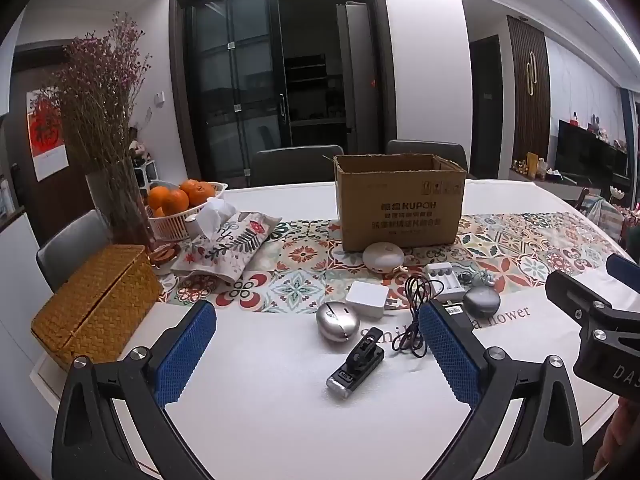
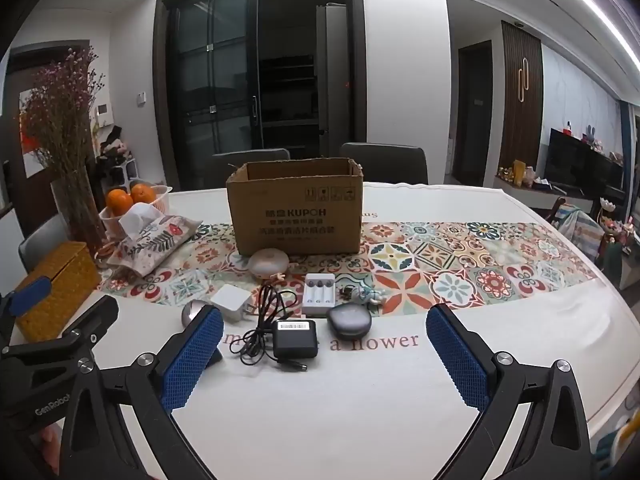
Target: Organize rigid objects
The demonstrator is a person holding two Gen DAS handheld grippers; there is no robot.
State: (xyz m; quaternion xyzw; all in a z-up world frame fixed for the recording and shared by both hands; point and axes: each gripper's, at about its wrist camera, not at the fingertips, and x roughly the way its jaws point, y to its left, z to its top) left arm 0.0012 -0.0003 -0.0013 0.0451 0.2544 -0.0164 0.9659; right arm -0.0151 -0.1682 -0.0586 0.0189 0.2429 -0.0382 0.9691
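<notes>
The cardboard box [image 2: 295,209] has "KUPOH" printed big on its front, with a couple of lines of Chinese under it that are too small for me to make out, plus a row of little handling symbols near the top right. The white tablecloth [image 2: 400,380] has cursive lettering; "a flower" is the readable bit, the rest is covered by stuff. The left gripper's black body [image 2: 44,376] says "GenRobot" in the right wrist view. The black adapter [image 2: 295,338] has a white barcode sticker, unreadable.

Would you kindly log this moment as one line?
left gripper: open | right gripper: open | gadgets: on table | cardboard box: open
</notes>
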